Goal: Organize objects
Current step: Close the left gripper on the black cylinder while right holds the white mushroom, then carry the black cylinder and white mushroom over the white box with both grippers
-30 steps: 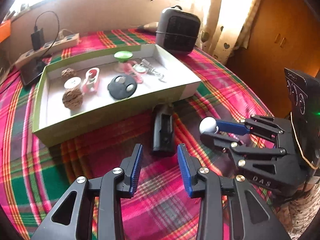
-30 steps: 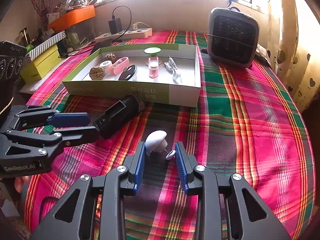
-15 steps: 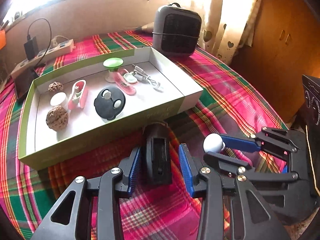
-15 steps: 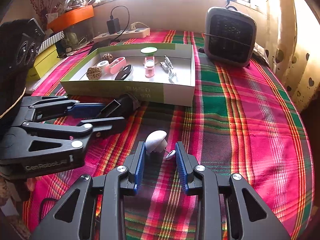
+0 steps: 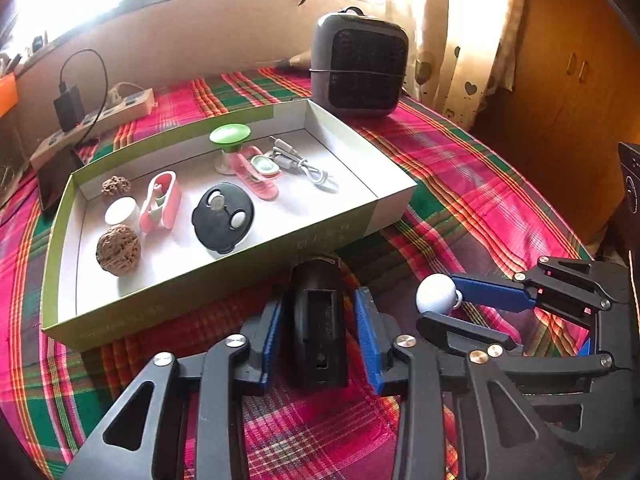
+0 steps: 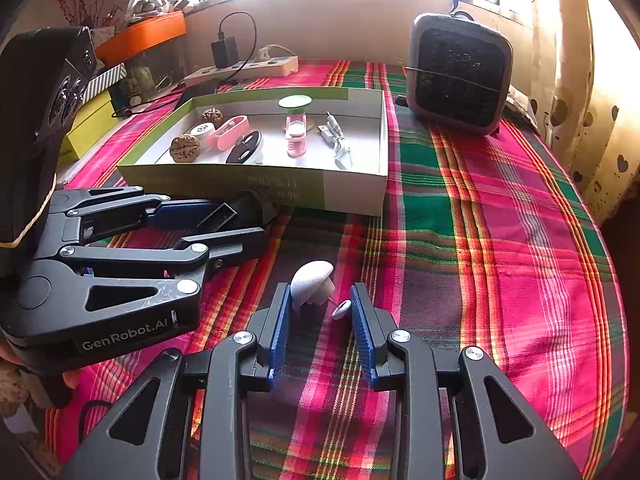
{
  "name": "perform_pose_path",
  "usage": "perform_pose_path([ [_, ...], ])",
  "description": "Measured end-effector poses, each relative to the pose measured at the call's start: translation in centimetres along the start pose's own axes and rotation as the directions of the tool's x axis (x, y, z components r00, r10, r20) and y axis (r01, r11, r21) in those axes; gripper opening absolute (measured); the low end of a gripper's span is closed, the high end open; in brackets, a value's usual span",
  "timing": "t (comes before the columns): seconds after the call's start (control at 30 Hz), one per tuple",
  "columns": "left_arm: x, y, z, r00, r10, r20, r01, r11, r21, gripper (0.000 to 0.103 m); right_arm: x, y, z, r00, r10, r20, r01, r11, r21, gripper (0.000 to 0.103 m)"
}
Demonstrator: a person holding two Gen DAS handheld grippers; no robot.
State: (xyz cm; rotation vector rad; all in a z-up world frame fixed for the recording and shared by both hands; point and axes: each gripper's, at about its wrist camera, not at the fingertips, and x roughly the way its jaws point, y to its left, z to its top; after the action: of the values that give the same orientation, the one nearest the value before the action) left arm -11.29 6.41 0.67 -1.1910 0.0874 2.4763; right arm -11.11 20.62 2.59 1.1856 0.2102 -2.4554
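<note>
A black oblong device (image 5: 318, 320) lies on the plaid cloth just in front of the green-and-white box (image 5: 392, 208). My left gripper (image 5: 319, 300) straddles it and its jaws are closing, with a thin gap still showing on each side. In the right wrist view the left gripper (image 6: 244, 224) flanks the same device (image 6: 252, 208). My right gripper (image 6: 319, 300) is shut on a white mushroom-shaped knob (image 6: 310, 280) with a small pin and disc. That knob (image 5: 436, 299) also shows in the left wrist view, at the right gripper's (image 5: 438, 305) tips.
The box (image 6: 352, 192) holds walnuts, pink clips, a black disc, a green-capped piece and a cable. A dark heater (image 5: 360, 68) stands behind it. A power strip (image 5: 100, 116) lies at the back left, and a yellow-green carton (image 6: 88, 128) at the far left.
My left gripper has moved forward until the black device sits between its fingers, and its jaws have narrowed around it. The right gripper and its white knob have stayed put.
</note>
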Motion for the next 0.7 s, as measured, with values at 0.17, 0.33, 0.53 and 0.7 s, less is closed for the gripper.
perform_pose_path([
  [0.17, -0.02, 0.32, -0.05, 1.000, -0.006, 0.003, 0.006, 1.000, -0.019, 0.025, -0.01, -0.01, 0.00, 1.000, 0.001, 0.000, -0.001, 1.000, 0.001, 0.031],
  [0.33, -0.04, 0.31, -0.11, 1.000, -0.006, 0.004, 0.006, 1.000, -0.022, 0.025, -0.01, -0.01, 0.02, 1.000, 0.002, 0.000, -0.002, 1.000, 0.001, 0.031],
  [0.53, -0.24, 0.35, -0.36, 1.000, -0.009, 0.006, 0.009, 0.999, -0.032, 0.025, -0.03, 0.01, -0.02, 1.000, 0.001, 0.000, -0.001, 1.000, 0.001, 0.031],
  [0.7, -0.54, 0.37, -0.72, 1.000, -0.006, 0.006, 0.006, 0.999, -0.040, 0.025, -0.03, -0.01, -0.03, 1.000, 0.002, 0.000, -0.002, 1.000, 0.002, 0.031],
])
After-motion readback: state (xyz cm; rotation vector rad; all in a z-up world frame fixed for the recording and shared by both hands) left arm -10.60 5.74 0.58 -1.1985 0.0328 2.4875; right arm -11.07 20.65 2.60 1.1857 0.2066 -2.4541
